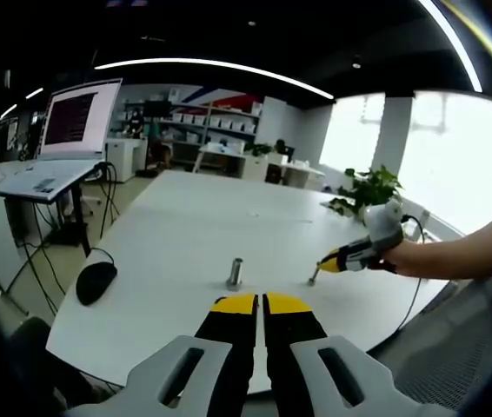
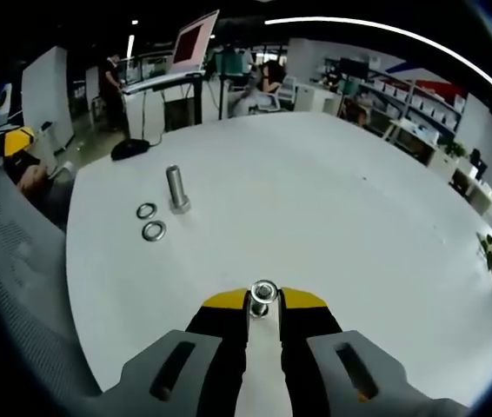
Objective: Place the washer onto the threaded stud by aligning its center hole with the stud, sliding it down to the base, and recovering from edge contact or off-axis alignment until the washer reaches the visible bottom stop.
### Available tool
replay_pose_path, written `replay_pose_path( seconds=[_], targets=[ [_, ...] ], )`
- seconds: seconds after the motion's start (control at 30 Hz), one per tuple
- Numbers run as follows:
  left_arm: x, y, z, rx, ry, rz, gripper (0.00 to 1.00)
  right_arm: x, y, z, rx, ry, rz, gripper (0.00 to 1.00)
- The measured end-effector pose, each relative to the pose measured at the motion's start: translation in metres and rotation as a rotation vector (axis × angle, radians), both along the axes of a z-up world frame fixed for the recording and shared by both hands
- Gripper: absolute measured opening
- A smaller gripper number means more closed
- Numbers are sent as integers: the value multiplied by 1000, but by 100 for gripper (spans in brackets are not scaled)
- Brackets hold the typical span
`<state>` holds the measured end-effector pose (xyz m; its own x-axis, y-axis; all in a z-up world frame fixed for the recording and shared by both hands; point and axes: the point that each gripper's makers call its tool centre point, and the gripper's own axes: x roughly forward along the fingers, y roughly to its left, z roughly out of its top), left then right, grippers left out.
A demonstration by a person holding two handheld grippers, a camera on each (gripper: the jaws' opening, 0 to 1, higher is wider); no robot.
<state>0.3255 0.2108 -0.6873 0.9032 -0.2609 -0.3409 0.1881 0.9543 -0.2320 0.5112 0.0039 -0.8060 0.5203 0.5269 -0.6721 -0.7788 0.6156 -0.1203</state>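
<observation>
Small shiny washer w/ center hole, in right gripper.

In the right gripper view, the threaded stud stands upright on the white table, with two loose washers lying just left of its base. A third washer sits between the right gripper jaws, well apart from the stud.
</observation>
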Motion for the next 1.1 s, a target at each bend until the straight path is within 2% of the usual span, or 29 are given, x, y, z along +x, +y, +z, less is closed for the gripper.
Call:
replay_pose_path(
  seconds=[0.7,1.1],
  targets=[
    [0,0,0,-1,0,3,0,-7,-2,-35,-76,38,40,14],
    [0,0,0,1,5,-1,0,-9,-6,-43,-92,57,43,14]
  ],
)
